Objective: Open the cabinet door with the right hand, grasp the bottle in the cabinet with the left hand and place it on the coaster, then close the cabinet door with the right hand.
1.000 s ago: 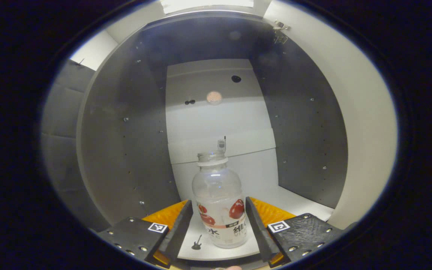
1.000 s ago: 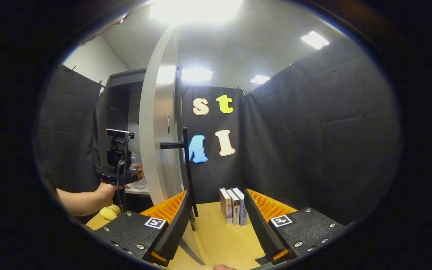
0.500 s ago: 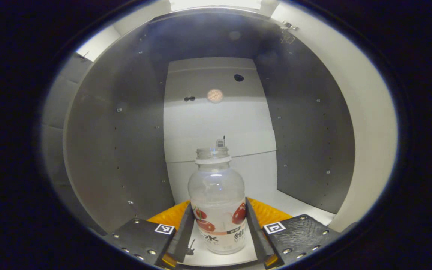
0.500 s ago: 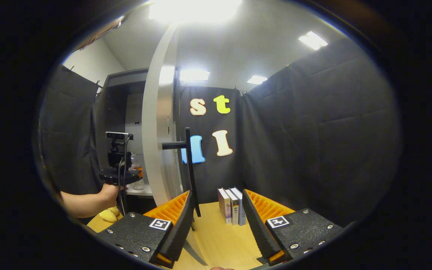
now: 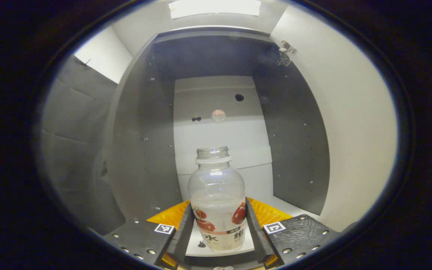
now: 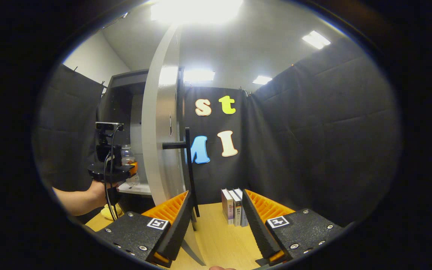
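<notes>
A clear uncapped bottle [image 5: 217, 198] with a red-fruit label stands upright between the fingers of my left gripper [image 5: 218, 234], which is shut on its lower body. It is just in front of the open grey cabinet [image 5: 144, 150], over the white shelf's front edge [image 5: 195, 245]. In the right gripper view, the white cabinet door [image 6: 159, 142] stands edge-on and open, with its black bar handle [image 6: 188, 168] close beside my left fingertip. My right gripper [image 6: 216, 195] is open and holds nothing. Farther left, a hand holds the left gripper [image 6: 109, 168] with the bottle [image 6: 126, 152] at the cabinet mouth.
Three upright books [image 6: 234, 206] stand on the wooden table [image 6: 219, 240] against the black booth wall. A yellow object [image 6: 111, 213] lies on the table below the hand. The door's inner face [image 5: 354, 131] bounds the right side of the cabinet opening.
My left gripper closed on the bottle, then drew back from the cabinet with it. In the right gripper view the hand moved slightly left. The right gripper barely moved.
</notes>
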`<state>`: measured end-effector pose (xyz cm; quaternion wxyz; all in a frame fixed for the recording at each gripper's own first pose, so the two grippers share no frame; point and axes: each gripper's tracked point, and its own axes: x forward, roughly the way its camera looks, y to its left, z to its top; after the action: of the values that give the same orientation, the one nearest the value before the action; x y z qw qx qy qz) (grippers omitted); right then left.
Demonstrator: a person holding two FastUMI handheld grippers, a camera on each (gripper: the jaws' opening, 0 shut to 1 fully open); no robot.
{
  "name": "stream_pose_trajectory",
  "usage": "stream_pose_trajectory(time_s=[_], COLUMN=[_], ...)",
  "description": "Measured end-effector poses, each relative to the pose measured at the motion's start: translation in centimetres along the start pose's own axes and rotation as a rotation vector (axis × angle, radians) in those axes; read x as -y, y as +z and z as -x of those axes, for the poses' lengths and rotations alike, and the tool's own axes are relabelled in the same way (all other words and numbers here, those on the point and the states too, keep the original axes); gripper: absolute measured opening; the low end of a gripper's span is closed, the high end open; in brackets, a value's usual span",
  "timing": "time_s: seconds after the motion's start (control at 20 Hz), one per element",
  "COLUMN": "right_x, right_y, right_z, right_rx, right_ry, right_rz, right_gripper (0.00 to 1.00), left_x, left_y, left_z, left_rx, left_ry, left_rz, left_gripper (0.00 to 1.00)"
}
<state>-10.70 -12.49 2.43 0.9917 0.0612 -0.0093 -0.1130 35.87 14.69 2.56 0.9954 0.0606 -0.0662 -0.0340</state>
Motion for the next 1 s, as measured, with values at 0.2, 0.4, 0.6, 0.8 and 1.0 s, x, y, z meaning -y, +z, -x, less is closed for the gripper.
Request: stream_pose_trajectory(time_s=[0.2, 0.4, 0.6, 0.8, 1.0], right_x=[0.0, 0.7, 1.5, 1.8, 1.4], right_y=[-0.7, -0.9, -2.1, -3.9, -6.5], right_z=[0.4, 1.4, 1.9, 2.3, 3.7], right_rx=[-0.018, -0.025, -0.045, -0.082, -0.128], right_ry=[0.054, 0.115, 0.159, 0.194, 0.246], right_rz=[-0.015, -0.017, -0.019, -0.029, 0.028], right_gripper=[0.82, 0.85, 0.85, 0.84, 0.86], left_x=[-1.1, -2.2, -3.5, -4.6, -6.0], left_y=[0.2, 1.0, -0.6, -2.7, -6.9], left_z=[3.7, 7.2, 10.9, 15.1, 19.3], left_rx=[-0.032, -0.016, -0.057, -0.081, -0.11], left_ry=[0.03, 0.086, 0.141, 0.2, 0.249], left_rz=[0.0, 0.003, -0.006, 0.028, 0.065], left_gripper=[0.76, 0.65, 0.7, 0.71, 0.71])
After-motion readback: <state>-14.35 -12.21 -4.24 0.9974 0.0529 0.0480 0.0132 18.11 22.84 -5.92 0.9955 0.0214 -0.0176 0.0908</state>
